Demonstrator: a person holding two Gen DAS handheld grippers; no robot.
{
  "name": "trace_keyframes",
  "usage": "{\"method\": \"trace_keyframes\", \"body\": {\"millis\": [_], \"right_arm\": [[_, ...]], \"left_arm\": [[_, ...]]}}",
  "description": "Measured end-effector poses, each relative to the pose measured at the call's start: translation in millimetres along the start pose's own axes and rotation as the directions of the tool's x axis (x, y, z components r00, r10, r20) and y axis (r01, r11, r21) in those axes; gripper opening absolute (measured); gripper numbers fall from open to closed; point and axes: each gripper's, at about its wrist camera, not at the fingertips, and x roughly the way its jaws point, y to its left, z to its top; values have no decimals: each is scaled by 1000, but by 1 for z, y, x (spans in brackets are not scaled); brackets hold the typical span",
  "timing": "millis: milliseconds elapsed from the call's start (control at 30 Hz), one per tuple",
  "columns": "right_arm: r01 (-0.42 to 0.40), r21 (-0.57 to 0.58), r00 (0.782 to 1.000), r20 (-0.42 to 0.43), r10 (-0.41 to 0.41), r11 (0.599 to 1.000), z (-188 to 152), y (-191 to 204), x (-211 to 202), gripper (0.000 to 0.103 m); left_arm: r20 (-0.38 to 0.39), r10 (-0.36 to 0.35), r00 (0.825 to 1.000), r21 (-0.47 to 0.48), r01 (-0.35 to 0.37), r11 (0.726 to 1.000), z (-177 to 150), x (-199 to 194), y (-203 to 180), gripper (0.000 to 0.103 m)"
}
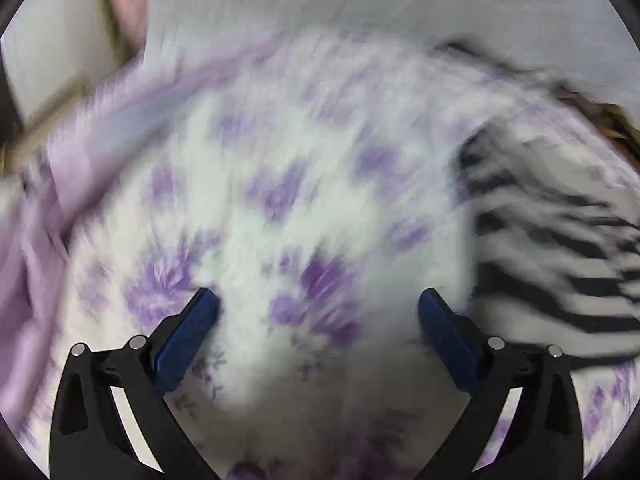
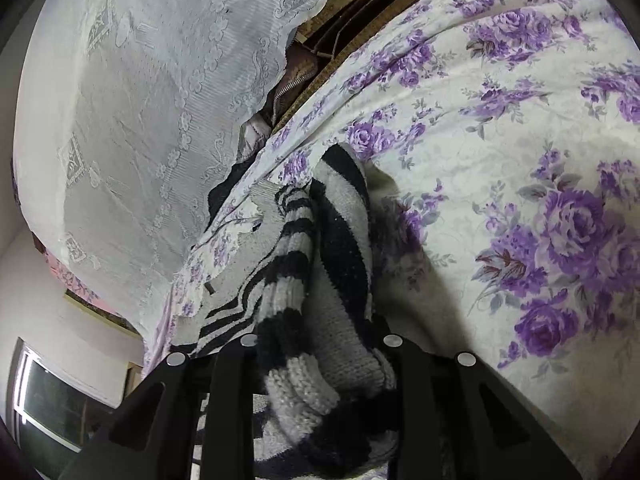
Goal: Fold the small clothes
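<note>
A black-and-grey striped knit garment (image 2: 320, 264) lies bunched on a white bedsheet with purple roses (image 2: 520, 200). My right gripper (image 2: 320, 364) is shut on the striped knit; its fingertips are buried in the fabric. In the blurred left wrist view the striped knit (image 1: 560, 248) is at the right. My left gripper (image 1: 319, 304) is open and empty, its blue fingers (image 1: 188, 336) spread wide just above the floral sheet (image 1: 280, 184), left of the knit.
A lilac cloth (image 1: 52, 208) lies at the left of the sheet. A white lace curtain (image 2: 140, 120) hangs beside the bed, with a brown edge (image 2: 360, 12) and a zippered item (image 2: 284, 92) at the gap. A window (image 2: 52, 404) is at the lower left.
</note>
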Motion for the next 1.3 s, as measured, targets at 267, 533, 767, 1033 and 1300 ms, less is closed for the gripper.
{"method": "trace_keyframes", "body": {"millis": [267, 533, 767, 1033, 1300], "right_arm": [[147, -84, 988, 48, -144, 986, -3, 39, -6, 23], [142, -112, 989, 68, -135, 983, 0, 84, -16, 23], [103, -100, 994, 54, -98, 990, -2, 123, -11, 23], [100, -139, 994, 44, -95, 985, -26, 181, 12, 23], [96, -285, 995, 26, -92, 954, -77, 255, 48, 23]], "left_arm": [[34, 14, 999, 8, -14, 1000, 10, -11, -10, 99], [25, -76, 997, -95, 78, 992, 17, -12, 11, 99], [40, -66, 997, -86, 69, 994, 19, -14, 10, 99], [45, -81, 996, -100, 85, 991, 23, -17, 13, 99], [35, -117, 992, -177, 122, 977, 32, -15, 33, 99]]}}
